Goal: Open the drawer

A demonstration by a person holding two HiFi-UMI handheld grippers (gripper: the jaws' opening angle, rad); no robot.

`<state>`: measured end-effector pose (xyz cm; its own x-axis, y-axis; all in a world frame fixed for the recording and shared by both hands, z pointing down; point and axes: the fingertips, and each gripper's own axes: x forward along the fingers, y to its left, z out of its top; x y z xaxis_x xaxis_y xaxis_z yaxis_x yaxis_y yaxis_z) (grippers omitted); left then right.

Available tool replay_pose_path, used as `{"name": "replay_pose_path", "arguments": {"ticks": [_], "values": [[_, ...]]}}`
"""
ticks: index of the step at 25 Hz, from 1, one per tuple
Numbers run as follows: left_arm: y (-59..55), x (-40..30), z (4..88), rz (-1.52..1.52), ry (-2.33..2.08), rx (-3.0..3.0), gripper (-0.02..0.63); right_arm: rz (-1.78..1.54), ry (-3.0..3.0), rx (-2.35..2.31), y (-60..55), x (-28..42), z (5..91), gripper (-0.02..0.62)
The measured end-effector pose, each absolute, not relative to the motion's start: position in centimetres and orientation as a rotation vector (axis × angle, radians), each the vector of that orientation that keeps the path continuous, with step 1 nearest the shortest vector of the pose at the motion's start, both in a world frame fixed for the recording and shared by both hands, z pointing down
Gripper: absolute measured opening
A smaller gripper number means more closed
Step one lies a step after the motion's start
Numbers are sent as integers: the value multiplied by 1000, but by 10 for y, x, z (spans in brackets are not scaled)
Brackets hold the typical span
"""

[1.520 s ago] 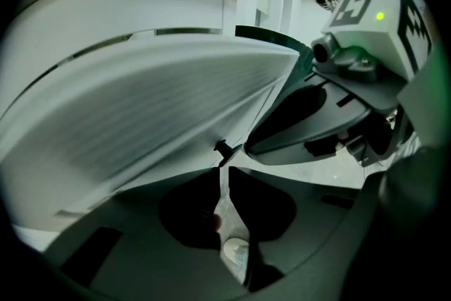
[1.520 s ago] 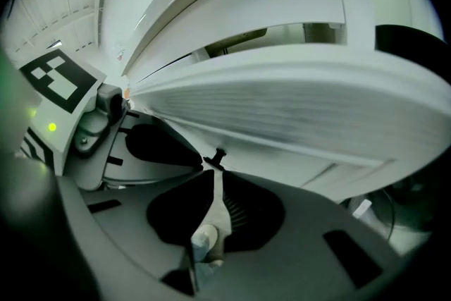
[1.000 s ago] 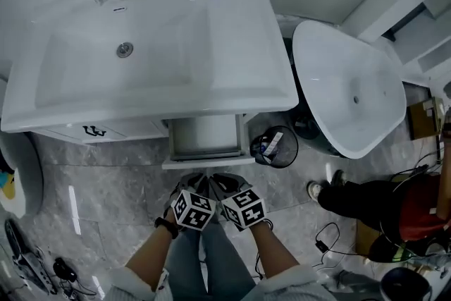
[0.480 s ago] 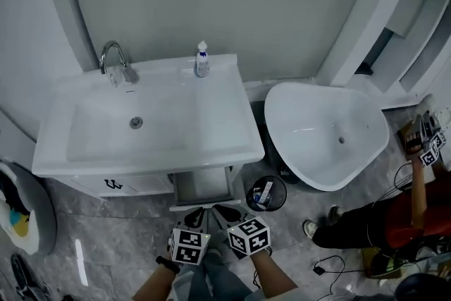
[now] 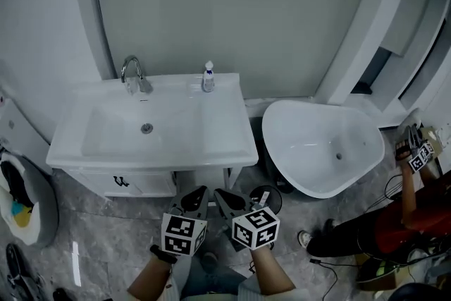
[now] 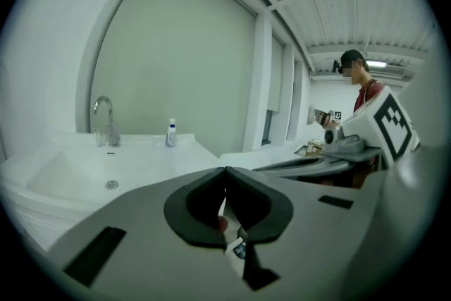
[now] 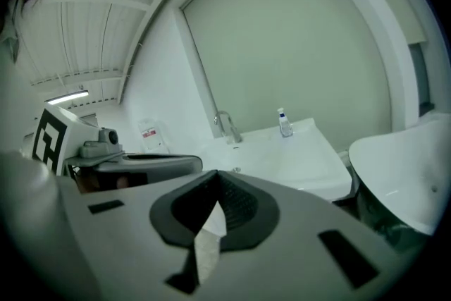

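Observation:
The white sink (image 5: 151, 130) stands on a low cabinet (image 5: 144, 184) whose left front carries a dark handle (image 5: 121, 181). The drawer under the sink's right half is hidden by the sink rim and my grippers, so I cannot tell how it stands. My left gripper (image 5: 200, 192) and right gripper (image 5: 219, 194) hang side by side in front of the cabinet, a little above the floor and apart from it. Both are shut on nothing. In the left gripper view the left gripper (image 6: 225, 171) points over the sink (image 6: 106, 166). In the right gripper view the right gripper (image 7: 215, 175) does too.
A faucet (image 5: 134, 72) and a soap bottle (image 5: 208, 76) stand at the sink's back edge. A white tub (image 5: 324, 148) fills the right side, with a dark wastebasket (image 5: 270, 195) between it and the cabinet. A person in red (image 5: 412, 218) crouches at far right amid cables.
The head view has pulled back and up, so the sink looks smaller and farther. Both grippers have drawn away from the open drawer, which has gone out of sight behind them.

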<state>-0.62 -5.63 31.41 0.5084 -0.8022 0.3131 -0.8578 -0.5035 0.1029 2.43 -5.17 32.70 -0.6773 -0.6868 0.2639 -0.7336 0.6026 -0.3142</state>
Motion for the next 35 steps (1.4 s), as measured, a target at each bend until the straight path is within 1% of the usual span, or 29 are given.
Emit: {"name": "replay_pose_path", "arguments": {"ticks": [7, 20, 35], "values": [[-32, -1, 272, 283, -1403, 2547, 17, 598, -2789, 1178, -34, 28, 285, 9], [-23, -6, 244, 255, -1224, 2625, 15, 579, -2720, 1181, -26, 10, 272, 9], [-28, -20, 241, 266, -1187, 2647, 16, 681, -2724, 1212, -18, 16, 266, 9]]}}
